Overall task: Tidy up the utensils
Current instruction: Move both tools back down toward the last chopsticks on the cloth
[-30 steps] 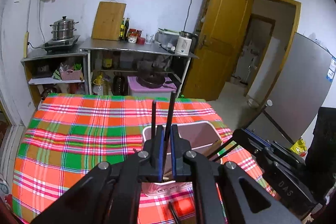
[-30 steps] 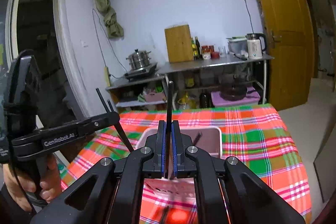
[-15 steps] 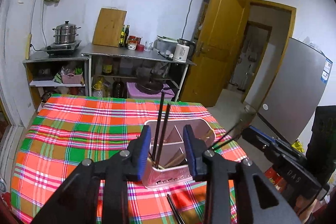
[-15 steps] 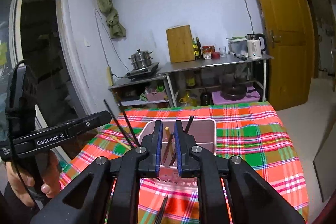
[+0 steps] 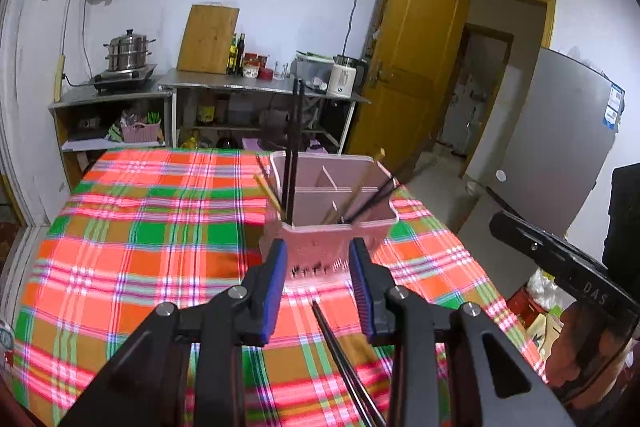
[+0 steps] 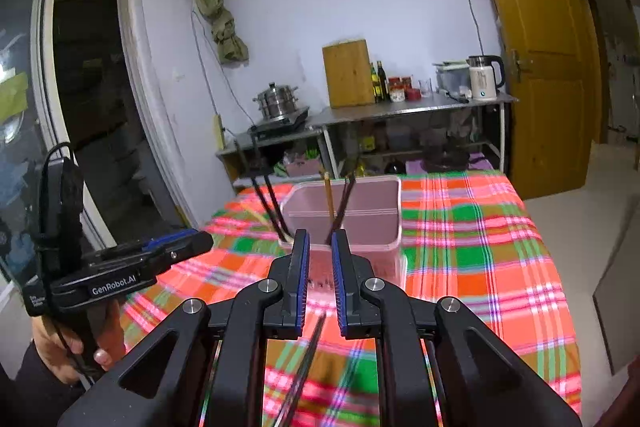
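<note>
A pink utensil holder [image 5: 332, 203] with dividers stands on the plaid tablecloth [image 5: 152, 227]; it also shows in the right wrist view [image 6: 360, 219]. Black chopsticks [image 5: 292, 155] stand upright in its left compartment; wooden and black chopsticks [image 5: 360, 195] lean in its right one. A black chopstick pair [image 5: 344, 359] lies on the cloth in front of the holder and shows in the right wrist view [image 6: 304, 367] too. My left gripper [image 5: 320, 287] is open and empty, just before the holder. My right gripper [image 6: 320, 279] is slightly open and empty, close to the holder.
Behind the table stand metal shelves [image 5: 260, 95] with a steamer pot [image 5: 128, 51], cutting board, bottles and kettle. A yellow door [image 5: 412, 55] is open at the right, with a grey fridge [image 5: 560, 139] beside it. The table edge falls off at the right.
Both grippers opened and let go of their chopsticks, which now stand in the holder. Both grippers drew back from the holder toward the near side.
</note>
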The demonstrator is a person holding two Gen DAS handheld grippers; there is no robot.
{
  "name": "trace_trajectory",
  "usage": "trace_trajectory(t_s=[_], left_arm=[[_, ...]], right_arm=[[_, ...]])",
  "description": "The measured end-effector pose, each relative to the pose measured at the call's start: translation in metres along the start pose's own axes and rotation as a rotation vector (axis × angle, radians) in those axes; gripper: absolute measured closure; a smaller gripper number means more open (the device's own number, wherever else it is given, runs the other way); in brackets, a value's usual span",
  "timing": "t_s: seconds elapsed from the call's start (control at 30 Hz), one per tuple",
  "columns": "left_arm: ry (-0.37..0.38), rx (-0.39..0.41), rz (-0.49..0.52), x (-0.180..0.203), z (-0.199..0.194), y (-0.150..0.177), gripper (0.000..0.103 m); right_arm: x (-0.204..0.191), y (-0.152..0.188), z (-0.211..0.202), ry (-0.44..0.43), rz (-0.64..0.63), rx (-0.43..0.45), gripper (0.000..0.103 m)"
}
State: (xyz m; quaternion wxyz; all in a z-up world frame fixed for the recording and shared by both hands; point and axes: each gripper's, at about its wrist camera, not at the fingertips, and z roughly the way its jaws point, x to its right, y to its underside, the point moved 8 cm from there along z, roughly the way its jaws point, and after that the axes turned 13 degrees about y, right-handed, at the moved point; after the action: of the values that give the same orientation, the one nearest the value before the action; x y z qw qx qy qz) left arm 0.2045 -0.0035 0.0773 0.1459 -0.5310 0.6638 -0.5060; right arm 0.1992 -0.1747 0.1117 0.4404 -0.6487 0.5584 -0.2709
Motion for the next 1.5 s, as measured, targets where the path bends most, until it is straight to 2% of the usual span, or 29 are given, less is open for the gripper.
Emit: trace_trajectory(t_s=[0.27,0.53,0.93,1.13,1.5], left_arm=[[0.000,-0.074,-0.029,0.000,0.007,0.052,0.070],[0.002,-0.151,-0.070,-0.006,0.028,0.090,0.070],[-0.001,-0.274,-0.102,-0.005,0.079,0.128,0.070],[-0.030,-0.311,-0.095,-0.006,0.093,0.139,0.070],[-0.075,-0.310,-0.049,-0.010,0.093,0.139,0.073]], right_arm=[[-0.001,0.050,0.000,0.001,-0.027,-0.088,0.092],[0.004,0.086,0.015,-0.002,-0.015,-0.165,0.091],[0.015,0.106,0.034,-0.008,0.011,-0.223,0.091],[0.024,0.109,0.039,-0.006,0.027,-0.230,0.091],[0.028,0.112,0.044,-0.013,0.037,-0.238,0.091]])
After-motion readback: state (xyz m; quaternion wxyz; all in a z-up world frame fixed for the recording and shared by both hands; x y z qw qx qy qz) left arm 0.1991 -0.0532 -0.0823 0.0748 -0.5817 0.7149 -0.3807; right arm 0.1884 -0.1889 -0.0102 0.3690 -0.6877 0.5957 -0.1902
